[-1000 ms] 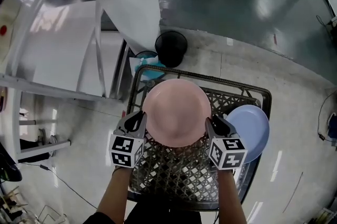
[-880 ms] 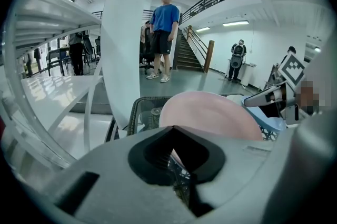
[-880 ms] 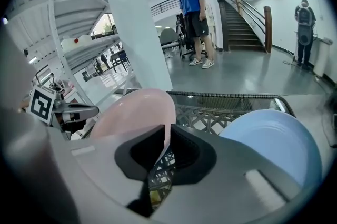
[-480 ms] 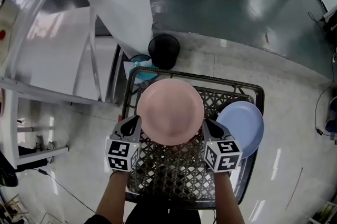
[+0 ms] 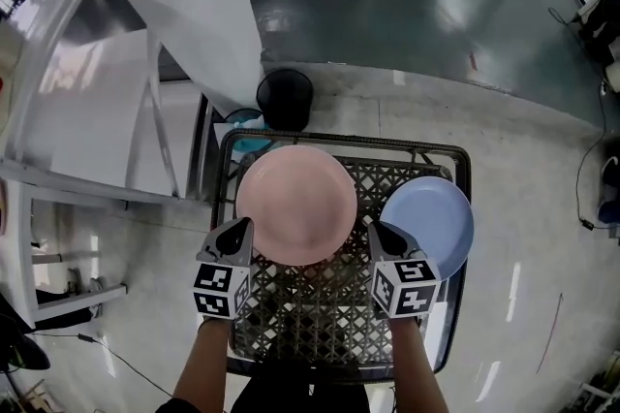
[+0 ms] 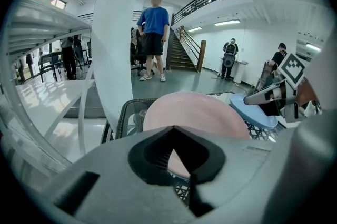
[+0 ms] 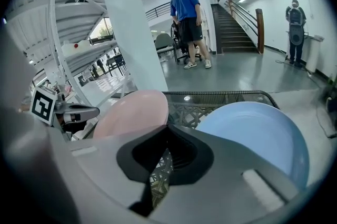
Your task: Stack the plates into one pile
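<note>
Pink round plate (image 5: 295, 205) beside pale-blue plate (image 5: 431, 225).

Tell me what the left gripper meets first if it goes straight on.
The round pink plate: its near rim sits at the shut tips of the left gripper, apparently pinched there.

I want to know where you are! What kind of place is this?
Probably a big public hall or lobby: it has a shiny floor, a wide staircase, and people standing about.
</note>
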`<state>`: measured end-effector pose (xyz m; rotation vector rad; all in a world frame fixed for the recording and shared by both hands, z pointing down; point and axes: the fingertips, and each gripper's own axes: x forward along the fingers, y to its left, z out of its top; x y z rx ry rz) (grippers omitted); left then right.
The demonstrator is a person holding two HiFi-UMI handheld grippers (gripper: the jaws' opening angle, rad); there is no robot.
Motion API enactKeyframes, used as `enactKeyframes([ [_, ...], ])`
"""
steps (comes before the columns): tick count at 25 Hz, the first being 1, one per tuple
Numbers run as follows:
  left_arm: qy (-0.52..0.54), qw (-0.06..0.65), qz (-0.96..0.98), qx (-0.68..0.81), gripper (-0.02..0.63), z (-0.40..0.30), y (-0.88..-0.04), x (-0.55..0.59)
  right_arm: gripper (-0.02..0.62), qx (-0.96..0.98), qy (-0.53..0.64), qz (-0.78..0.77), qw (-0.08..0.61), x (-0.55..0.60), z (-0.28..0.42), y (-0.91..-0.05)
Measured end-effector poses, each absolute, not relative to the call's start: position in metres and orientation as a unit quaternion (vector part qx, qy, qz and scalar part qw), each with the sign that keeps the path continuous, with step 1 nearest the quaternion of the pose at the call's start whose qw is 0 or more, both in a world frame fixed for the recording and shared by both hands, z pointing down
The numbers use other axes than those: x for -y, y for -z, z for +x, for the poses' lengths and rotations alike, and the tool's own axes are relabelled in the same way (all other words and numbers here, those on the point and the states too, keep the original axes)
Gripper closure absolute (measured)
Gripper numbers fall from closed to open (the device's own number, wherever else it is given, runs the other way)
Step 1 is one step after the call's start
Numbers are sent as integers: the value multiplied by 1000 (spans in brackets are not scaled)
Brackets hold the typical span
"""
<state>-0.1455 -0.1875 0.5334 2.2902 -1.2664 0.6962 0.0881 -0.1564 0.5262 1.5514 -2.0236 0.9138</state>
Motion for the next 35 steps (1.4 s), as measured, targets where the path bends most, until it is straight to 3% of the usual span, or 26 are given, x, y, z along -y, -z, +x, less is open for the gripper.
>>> enactKeyframes([
  [35, -273, 175, 895, 307, 607, 76, -524, 125, 586, 597, -369, 698, 142, 9, 278, -532],
])
